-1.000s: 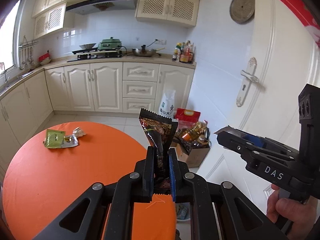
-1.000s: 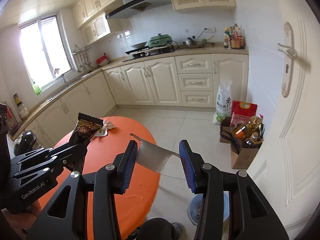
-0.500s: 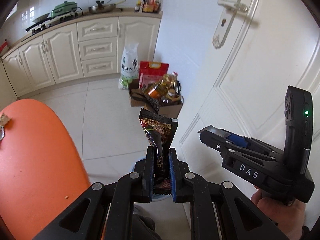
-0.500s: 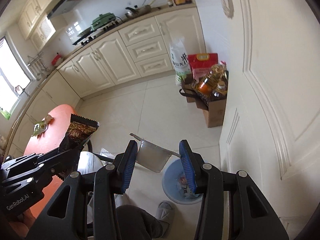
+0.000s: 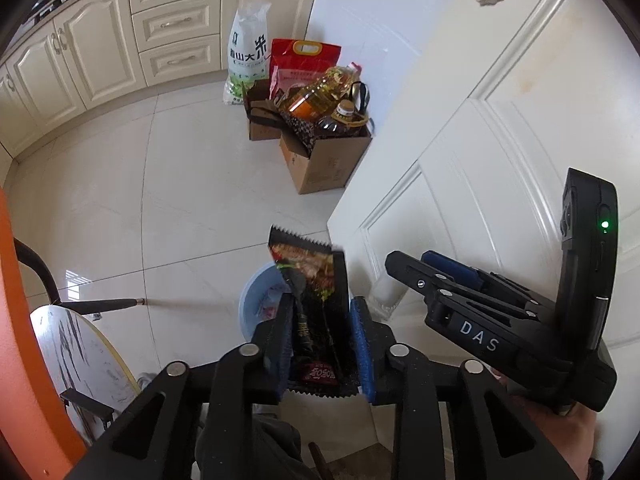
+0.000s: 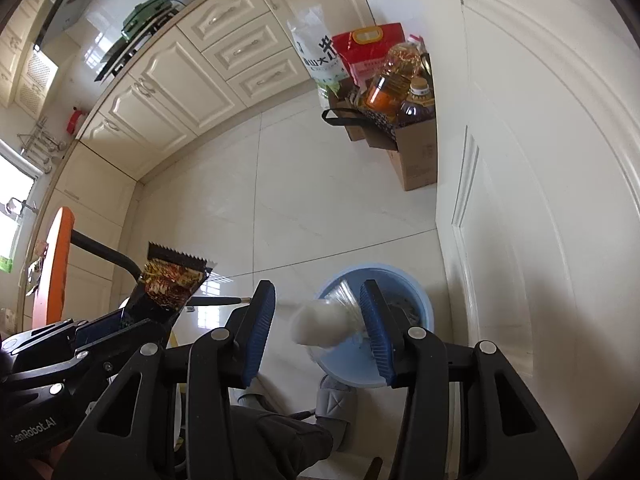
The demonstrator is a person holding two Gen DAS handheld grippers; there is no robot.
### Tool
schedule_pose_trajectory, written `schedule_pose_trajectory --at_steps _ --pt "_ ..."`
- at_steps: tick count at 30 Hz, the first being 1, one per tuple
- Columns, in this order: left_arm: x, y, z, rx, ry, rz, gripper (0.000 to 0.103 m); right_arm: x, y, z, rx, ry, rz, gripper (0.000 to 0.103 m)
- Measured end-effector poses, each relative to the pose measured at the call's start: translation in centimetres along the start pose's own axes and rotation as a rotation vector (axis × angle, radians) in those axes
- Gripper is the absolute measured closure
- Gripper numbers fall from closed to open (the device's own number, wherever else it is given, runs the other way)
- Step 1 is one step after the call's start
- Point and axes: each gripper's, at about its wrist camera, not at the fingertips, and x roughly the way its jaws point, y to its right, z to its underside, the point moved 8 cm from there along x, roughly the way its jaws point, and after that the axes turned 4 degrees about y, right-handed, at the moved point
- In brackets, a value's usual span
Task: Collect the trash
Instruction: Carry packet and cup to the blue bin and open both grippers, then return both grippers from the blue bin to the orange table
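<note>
A: Black fingers of the left gripper (image 5: pixel 322 344) are spread, with the dark snack wrapper (image 5: pixel 316 312) standing loose between the 2 blue pads, slightly blurred; whether a pad touches it I cannot tell.

B: And the right gripper (image 6: pixel 318 330)?

A: Parted too. A blurred silvery-white wrapper (image 6: pixel 320 322) sits in the gap, touching the right pad at most, right above the blue bin (image 6: pixel 416 304).

B: What is in the bin?

A: Some scraps, too small to name. In the left wrist view the bin (image 5: pixel 252 300) lies at 12 o'clock just beyond the fingers, the right gripper (image 5: pixel 408 264) at 3 o'clock.

B: Further out?

A: A cardboard box (image 5: pixel 324 160) at 12 o'clock against the white door (image 5: pixel 480 120), holding 2 oil bottles (image 5: pixel 316 92). Behind it 2 rice bags (image 5: pixel 246 56) lean on the cream cabinets (image 5: pixel 100 40). The orange table (image 5: pixel 16 320) edges in at 9 o'clock.
</note>
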Motion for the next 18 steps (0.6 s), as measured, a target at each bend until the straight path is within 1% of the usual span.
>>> schedule_pose_trajectory --at_steps 1,3,4,5,6,8,11,12,13,18 --pt "0.3 0.0 -0.2 0.005 -0.006 -0.007 0.071 0.1 0.1 0.0 0.007 0.002 0.008 0.052" --pt "0.8 0.0 -0.6 0.009 -0.007 -0.025 0.057 0.2 0.3 0.1 0.019 0.007 0.010 0.033" --pt "0.8 0.0 -0.8 0.009 -0.003 -0.032 0.046 0.0 0.3 0.1 0.023 0.010 0.016 0.030" --pt "0.6 -0.1 -0.8 0.011 0.008 -0.044 0.038 -0.2 0.4 0.1 0.025 0.018 0.025 0.024" --pt "0.7 -0.2 -0.6 0.017 0.019 -0.055 0.035 -0.4 0.3 0.1 0.025 0.023 0.027 0.019" --pt "0.6 -0.1 -0.7 0.029 0.038 -0.077 0.023 -0.9 0.3 0.1 0.029 0.034 0.037 0.012" --pt "-0.2 0.4 -0.5 0.049 0.081 -0.116 0.014 -2.2 -0.1 -0.2 0.028 0.062 0.050 0.005" --pt "-1.4 0.6 0.4 0.057 0.097 -0.126 0.012 -2.6 -0.2 -0.4 0.031 0.072 0.055 0.003" --pt "-1.9 0.9 0.5 0.061 0.114 -0.140 0.009 -3.2 -0.3 -0.6 0.032 0.081 0.057 0.002" --pt "-5.5 1.8 2.6 0.061 0.213 -0.160 0.005 -6.4 -1.5 -1.4 0.019 0.139 0.052 0.000"
